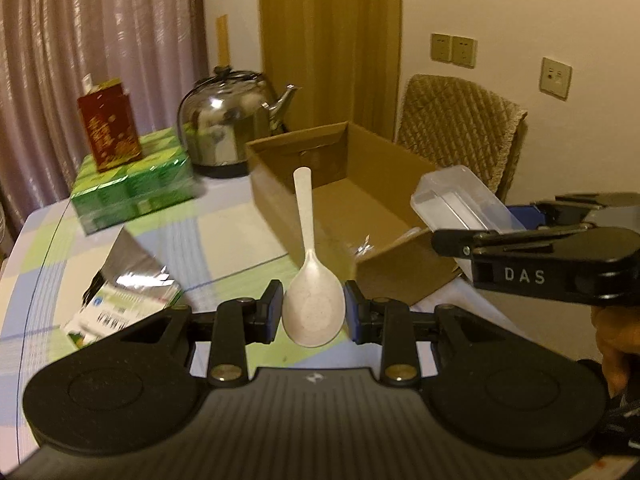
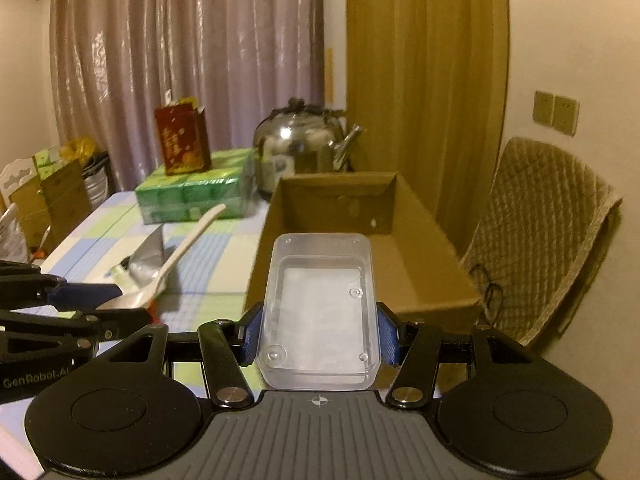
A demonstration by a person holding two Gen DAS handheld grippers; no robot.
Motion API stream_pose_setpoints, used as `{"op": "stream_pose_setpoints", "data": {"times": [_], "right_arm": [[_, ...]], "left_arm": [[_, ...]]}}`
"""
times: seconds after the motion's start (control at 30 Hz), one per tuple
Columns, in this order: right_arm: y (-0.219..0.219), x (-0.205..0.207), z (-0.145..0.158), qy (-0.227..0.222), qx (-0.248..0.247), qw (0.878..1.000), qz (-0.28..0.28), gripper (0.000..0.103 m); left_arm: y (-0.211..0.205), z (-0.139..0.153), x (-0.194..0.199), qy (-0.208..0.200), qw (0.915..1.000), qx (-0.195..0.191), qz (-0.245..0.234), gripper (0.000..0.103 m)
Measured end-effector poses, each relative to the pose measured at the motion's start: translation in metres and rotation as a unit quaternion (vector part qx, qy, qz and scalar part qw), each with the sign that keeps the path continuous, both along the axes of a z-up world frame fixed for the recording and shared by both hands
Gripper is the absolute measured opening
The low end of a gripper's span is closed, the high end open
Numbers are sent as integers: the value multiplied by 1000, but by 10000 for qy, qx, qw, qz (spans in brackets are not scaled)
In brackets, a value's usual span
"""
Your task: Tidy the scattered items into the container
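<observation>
One cardboard box [image 2: 400,256] sits open at centre frame on the checked surface [image 1: 224,248]. One clear tub [image 2: 320,312] is clamped in the right hand-held gripper [image 2: 320,338], low centre. One white spoon [image 1: 314,304] is gripped by the left hand-held gripper [image 1: 314,312], bowl down.

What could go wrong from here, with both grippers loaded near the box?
The left gripper pinches the spoon only across its rounded bowl, so it may pivot or slip out. The right gripper and its clear tub approach the same box; they could collide above it. Released early, the tub may catch the box's near wall.
</observation>
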State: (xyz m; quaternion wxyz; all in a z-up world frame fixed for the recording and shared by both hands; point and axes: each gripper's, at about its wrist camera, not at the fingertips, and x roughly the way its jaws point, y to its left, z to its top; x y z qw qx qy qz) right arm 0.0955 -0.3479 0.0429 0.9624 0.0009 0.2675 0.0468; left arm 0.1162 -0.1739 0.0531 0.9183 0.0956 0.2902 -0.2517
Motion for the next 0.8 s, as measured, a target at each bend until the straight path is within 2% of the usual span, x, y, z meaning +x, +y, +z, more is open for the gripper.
{"op": "stream_pose_setpoints", "data": {"times": [0.33, 0.8], "right_arm": [[-41, 37, 19, -166, -68, 9997, -162, 54], [-74, 85, 13, -24, -16, 9998, -207, 54]], "left_arm": [[-46, 12, 32, -66, 9996, -84, -243, 27], [-87, 5, 72, 57, 9992, -177, -361, 27]]}}
